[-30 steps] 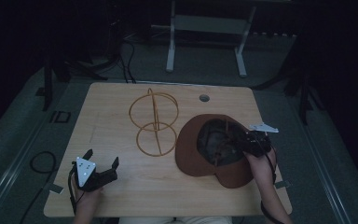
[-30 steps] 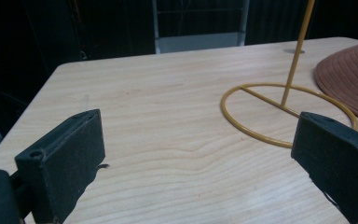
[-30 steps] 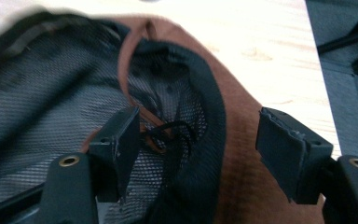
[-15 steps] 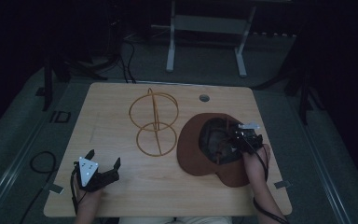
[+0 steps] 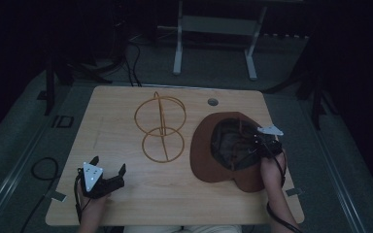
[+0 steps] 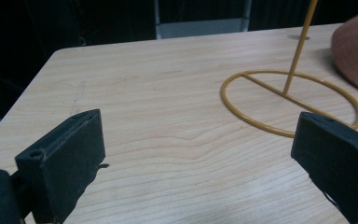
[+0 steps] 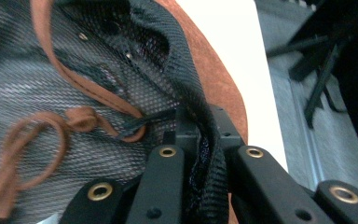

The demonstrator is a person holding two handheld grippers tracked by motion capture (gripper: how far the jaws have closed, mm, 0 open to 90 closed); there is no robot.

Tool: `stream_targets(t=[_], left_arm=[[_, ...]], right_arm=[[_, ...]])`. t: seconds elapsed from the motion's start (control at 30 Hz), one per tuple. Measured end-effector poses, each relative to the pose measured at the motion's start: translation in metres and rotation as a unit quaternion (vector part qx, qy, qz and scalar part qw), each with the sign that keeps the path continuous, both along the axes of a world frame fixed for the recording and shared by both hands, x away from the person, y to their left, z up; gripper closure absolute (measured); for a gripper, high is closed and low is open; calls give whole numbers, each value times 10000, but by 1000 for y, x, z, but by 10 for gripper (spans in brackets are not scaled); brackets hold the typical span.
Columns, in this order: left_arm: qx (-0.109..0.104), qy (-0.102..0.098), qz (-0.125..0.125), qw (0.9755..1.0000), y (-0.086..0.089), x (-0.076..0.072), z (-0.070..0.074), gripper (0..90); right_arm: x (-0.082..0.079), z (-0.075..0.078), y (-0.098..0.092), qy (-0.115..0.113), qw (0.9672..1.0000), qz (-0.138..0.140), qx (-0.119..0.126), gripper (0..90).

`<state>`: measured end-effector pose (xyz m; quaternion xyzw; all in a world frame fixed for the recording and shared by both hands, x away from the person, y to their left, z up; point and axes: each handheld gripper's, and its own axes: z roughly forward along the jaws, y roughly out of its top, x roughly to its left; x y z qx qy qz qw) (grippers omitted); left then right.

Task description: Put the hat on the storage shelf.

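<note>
A pale wood-grain counter point(image 5: 126, 116) carries two things — a yellow wire stand point(image 5: 161, 127) near the middle, its ring base flat on the wood, and a brown hat point(image 5: 205, 155) lying brim-down and crown-open just to its right. A small round grommet point(image 5: 212, 102) sits near the far edge.

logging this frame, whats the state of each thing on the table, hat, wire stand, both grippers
hat: upside down on the table, mesh lining and brown cord showing, inner edge pinched by the right gripper
wire stand: upright on its ring base, bare, apart from the hat
right gripper: jaws just closed, shut on the hat's mesh edge
left gripper: jaws open, nothing between them, near the table's front left
table: wooden top, level
</note>
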<state>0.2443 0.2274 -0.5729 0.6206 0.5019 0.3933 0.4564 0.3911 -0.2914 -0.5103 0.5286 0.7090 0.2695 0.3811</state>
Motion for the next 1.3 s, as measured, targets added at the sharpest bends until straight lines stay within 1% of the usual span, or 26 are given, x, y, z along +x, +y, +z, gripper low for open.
stream_targets(t=[0.07, 0.1, 0.13, 0.17, 0.2, 0.23, 0.27, 0.3, 0.37, 0.47, 0.5, 0.6, 0.63, 0.67, 0.73, 0.87, 0.9, 0.93, 0.97, 1.03, 1.07, 1.13, 1.2, 1.27, 1.3], left_arm=[[22, 56, 5, 10000, -1, 1, 0, 33], [22, 56, 5, 10000, -1, 1, 0, 36], [22, 116, -19, 9999, -2, 1, 0, 36], [10, 131, -44, 9999, -2, 1, 1, 38], [-32, 150, -62, 9999, -4, 1, 3, 40], [-13, 167, -57, 9998, -4, 0, 4, 41], [-41, 189, -60, 9998, -5, 0, 6, 41], [-92, 226, -97, 9997, -6, -1, 9, 41], [-144, 390, -94, 9991, -8, -1, 15, 41], [-284, 514, -226, 9980, -9, -2, 28, 41], [-309, 515, -290, 9978, -10, -3, 32, 40], [-298, 484, -434, 9974, -13, -4, 46, 40], [-265, 455, -481, 9975, -14, -6, 51, 40], [-275, 415, -572, 9971, -16, -6, 56, 40], [-245, 342, -629, 9971, -20, -9, 68, 40], [-329, 179, -868, 9955, -26, -14, 95, 41], [-343, 144, -889, 9953, -28, -15, 103, 41], [-343, 144, -889, 9953, -28, -15, 103, 41], [-309, 75, -1015, 9943, -33, -16, 117, 41], [-213, -49, -1038, 9944, -39, -16, 130, 41], [-154, -56, -1080, 9940, -42, -15, 136, 41], [-42, -78, -1162, 9932, -50, -12, 145, 41], [-6, -92, -1233, 9923, -59, -8, 153, 42], [31, -100, -1358, 9907, -68, -4, 159, 42], [31, -100, -1358, 9907, -68, -4, 159, 42]], right_arm=[[-3, 6, -2, -51, 9999, 55, 73, 850], [-3, 6, -2, -51, 9999, 55, 73, 850], [-6, 10, -3, -138, 9998, 74, 84, 850], [-10, 18, -4, -219, 9997, 94, 102, 851], [-13, 22, -5, -265, 9995, 95, 131, 851], [-15, 26, -6, -309, 9993, 109, 176, 851], [-17, 30, -7, -364, 9990, 134, 218, 852], [-19, 34, -8, -395, 9989, 138, 234, 852], [-23, 40, -9, -453, 9983, 178, 330, 852], [-30, 48, -10, -528, 9978, 210, 334, 851], [-32, 49, -11, -547, 9977, 215, 349, 851], [-37, 54, -13, -549, 9973, 242, 415, 851], [-38, 56, -14, -549, 9973, 249, 426, 851], [-39, 57, -15, -562, 9972, 241, 435, 851], [-41, 60, -18, -614, 9965, 248, 510, 851], [-45, 67, -19, -709, 9957, 244, 547, 851], [-46, 69, -19, -720, 9958, 241, 521, 851], [-46, 70, -19, -751, 9955, 237, 517, 851], [-47, 71, -19, -759, 9955, 241, 519, 851], [-48, 72, -20, -773, 9952, 247, 547, 850], [-48, 73, -20, -786, 9949, 258, 581, 850], [-50, 74, -19, -811, 9946, 279, 592, 850], [-51, 75, -19, -827, 9943, 295, 605, 850], [-52, 76, -19, -826, 9942, 308, 610, 850], [-52, 76, -19, -826, 9942, 308, 610, 850]])
